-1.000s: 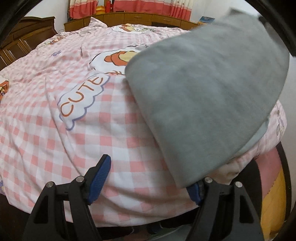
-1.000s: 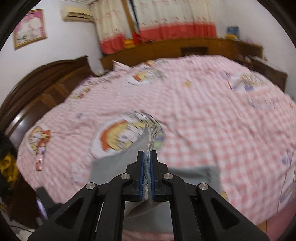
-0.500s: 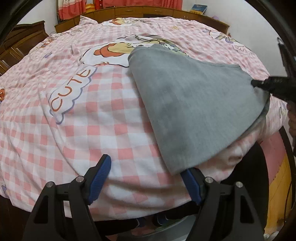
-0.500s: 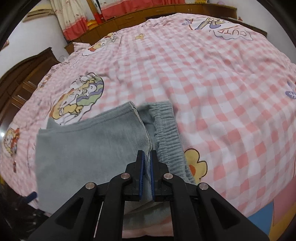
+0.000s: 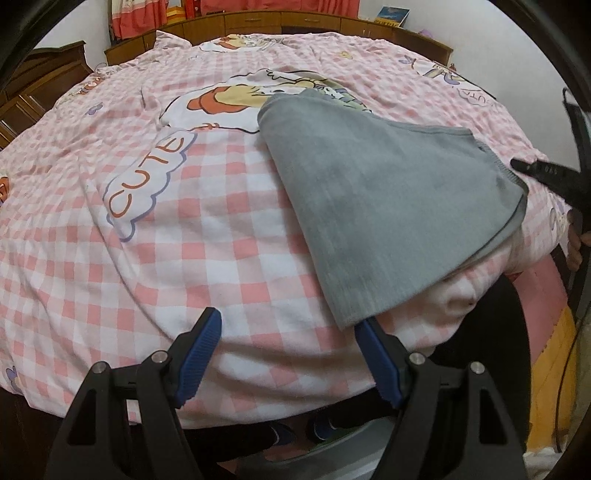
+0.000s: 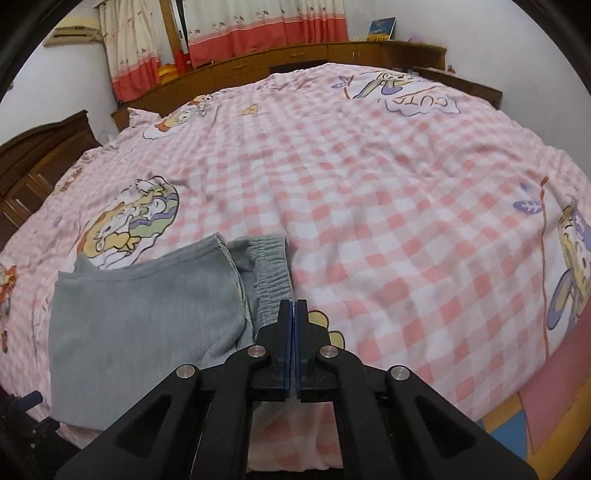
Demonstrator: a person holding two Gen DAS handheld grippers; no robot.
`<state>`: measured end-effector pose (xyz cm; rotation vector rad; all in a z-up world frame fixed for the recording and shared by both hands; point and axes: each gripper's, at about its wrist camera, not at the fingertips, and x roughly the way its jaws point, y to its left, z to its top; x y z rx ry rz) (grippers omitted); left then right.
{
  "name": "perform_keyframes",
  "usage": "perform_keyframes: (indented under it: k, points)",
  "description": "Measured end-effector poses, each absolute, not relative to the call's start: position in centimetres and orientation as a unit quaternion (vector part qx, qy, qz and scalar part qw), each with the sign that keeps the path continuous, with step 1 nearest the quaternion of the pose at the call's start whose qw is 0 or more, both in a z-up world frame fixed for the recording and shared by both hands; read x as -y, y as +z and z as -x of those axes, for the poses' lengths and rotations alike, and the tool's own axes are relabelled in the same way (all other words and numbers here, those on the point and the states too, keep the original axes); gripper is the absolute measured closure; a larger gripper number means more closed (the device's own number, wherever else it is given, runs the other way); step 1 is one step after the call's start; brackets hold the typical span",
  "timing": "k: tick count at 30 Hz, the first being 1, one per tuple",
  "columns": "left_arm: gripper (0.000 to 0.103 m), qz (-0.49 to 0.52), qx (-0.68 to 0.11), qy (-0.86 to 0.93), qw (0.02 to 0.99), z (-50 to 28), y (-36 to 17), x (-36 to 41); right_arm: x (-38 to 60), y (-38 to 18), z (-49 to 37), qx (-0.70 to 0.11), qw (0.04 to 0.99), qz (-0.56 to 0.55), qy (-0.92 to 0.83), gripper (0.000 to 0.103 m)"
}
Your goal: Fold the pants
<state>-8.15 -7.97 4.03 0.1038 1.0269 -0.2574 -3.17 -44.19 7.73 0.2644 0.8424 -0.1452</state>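
Pink checked bedspread (image 6: 369, 206), grey pants (image 6: 140, 314) folded flat, left tool (image 5: 288, 354) agape and empty, right tool (image 6: 294, 314) closed.

pants (image 6: 140, 314) on bed (image 6: 388, 206), near edge | cabinets (image 6: 295, 55) behind bed | waistband probably right

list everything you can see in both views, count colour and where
pants: 1, grey, folded over on the near edge of the bed, elastic waistband showing beside the top layer
duvet cover: 1, pink and white check with cartoon prints, spread across the bed
curtains: red and cream, on the far wall
cabinets: brown wood, low along the far wall
book: 1, blue, on the cabinet top
air conditioner: 1, cream, high on the left wall
left gripper: black with blue pads, open, empty, above the bed edge
right gripper: black with blue pads, shut, by the waistband
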Motion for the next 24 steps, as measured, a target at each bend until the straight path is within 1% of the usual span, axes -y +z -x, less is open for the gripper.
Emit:
perform_keyframes:
  k: [1, 3, 4, 6, 10, 16, 20, 24]
  points:
    - [0.024, -0.048, -0.489, -0.125, 0.862, 8.3, 4.2, 7.8, 44.4, 7.7, 3.0, -0.408, 0.901, -0.135, -0.062, 0.094]
    - [0.024, -0.046, -0.485, -0.131, 0.863, 8.6, 4.8, 7.3, 44.6, 8.0, 2.6, -0.408, 0.899, -0.149, -0.047, 0.079]
    - [0.024, -0.043, -0.483, -0.132, 0.864, 8.7, 5.1, 7.0, 44.6, 8.3, 2.4, -0.406, 0.9, -0.152, -0.044, 0.075]
    - [0.024, -0.034, -0.477, -0.132, 0.869, 8.8, 5.9, 6.1, 44.3, 8.5, 1.7, -0.402, 0.902, -0.151, -0.045, 0.063]
    - [0.025, -0.006, -0.461, -0.129, 0.878, 8.0, 7.3, 4.7, 44.0, 8.6, -0.2, -0.41, 0.9, -0.141, -0.041, 0.061]
    - [0.025, 0.026, -0.445, -0.137, 0.885, 3.9, 8.0, 4.5, 43.6, 7.1, -2.2, -0.442, 0.887, -0.13, -0.038, 0.062]
    - [0.024, 0.038, -0.435, -0.165, 0.884, 0.2, 7.0, 5.4, 43.5, 5.5, -2.8, -0.455, 0.881, -0.122, -0.039, 0.061]
    - [0.024, 0.048, -0.441, -0.181, 0.878, -3.1, 5.4, 6.4, 44.0, 4.2, -3.2, -0.456, 0.879, -0.137, -0.03, 0.056]
